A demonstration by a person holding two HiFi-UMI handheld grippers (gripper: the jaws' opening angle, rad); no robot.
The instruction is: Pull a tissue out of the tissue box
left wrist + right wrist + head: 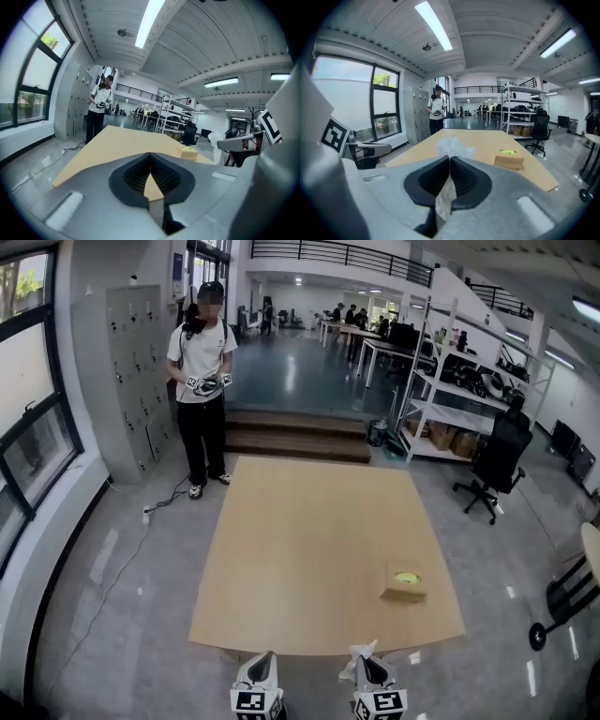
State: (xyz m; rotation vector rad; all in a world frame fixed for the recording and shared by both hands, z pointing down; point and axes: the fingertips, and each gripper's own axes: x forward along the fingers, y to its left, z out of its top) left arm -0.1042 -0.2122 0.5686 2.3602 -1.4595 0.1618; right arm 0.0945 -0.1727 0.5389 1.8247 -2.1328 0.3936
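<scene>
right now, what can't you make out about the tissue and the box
- Tissue box opening, head view: too small to tell whether another tissue sticks up.
- Tissue in right gripper, right gripper view: middle hidden between the jaws.
- Left gripper, head view: cut off by bottom edge.

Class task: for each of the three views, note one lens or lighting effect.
Head view: fisheye bows the window frame; floor shows glare. Left gripper view: dark rounded corners, strip light blown white. Right gripper view: window washed out, tissue slightly soft.
</scene>
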